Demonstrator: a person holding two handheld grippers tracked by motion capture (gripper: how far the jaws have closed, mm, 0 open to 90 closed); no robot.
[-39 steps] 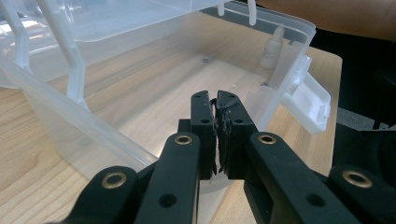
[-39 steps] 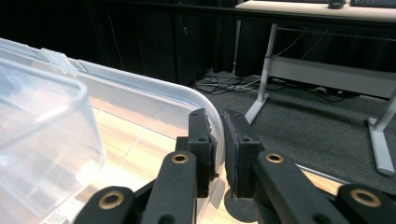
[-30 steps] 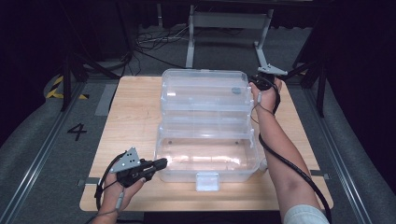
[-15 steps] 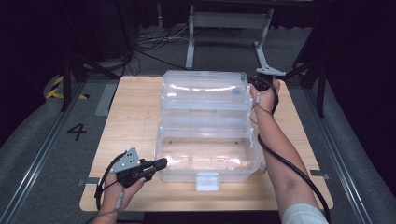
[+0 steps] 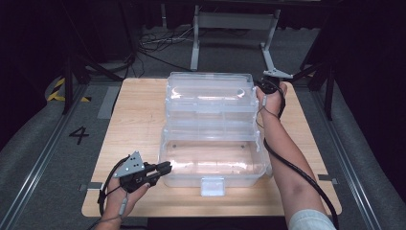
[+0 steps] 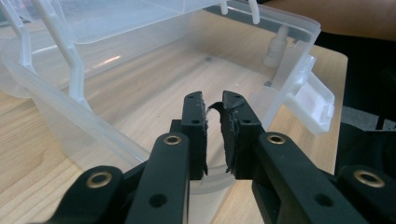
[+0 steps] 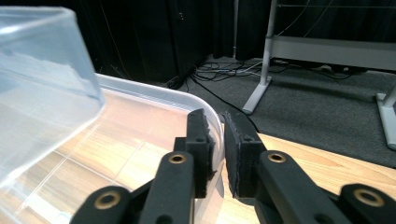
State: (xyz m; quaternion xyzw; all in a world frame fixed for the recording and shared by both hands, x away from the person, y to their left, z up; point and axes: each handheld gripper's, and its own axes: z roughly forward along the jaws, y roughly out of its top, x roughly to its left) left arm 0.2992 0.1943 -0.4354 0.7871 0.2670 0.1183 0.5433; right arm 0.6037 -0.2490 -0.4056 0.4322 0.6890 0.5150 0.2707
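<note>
Plastic is the whole story at this moment: a clear tiered storage box (image 5: pixel 213 139) sits in the middle of the wooden table (image 5: pixel 139 120), opened out, with its deep base tub (image 5: pixel 213 163) nearest me, a stepped tray (image 5: pixel 210 127) behind it and the lid (image 5: pixel 209 91) laid back at the far end. A white latch (image 5: pixel 212 186) hangs off the tub's front wall.

My right gripper (image 5: pixel 265 86) is at the lid's far right corner. In the right gripper view its jaws are clamped on the curved rim of the lid (image 7: pixel 154 95), the thin plastic edge pinched between the pads. I judge I'm holding it there so I can swing the lid on its hinge.

My left gripper (image 5: pixel 160 168) rests at the tub's front left corner. In the left gripper view the jaws stand slightly apart with the tub's rim (image 6: pixel 93 126) running between them, not squeezed tight as far as I can see. That steadies the base, I think, so the light box won't slide when the lid moves.
</note>
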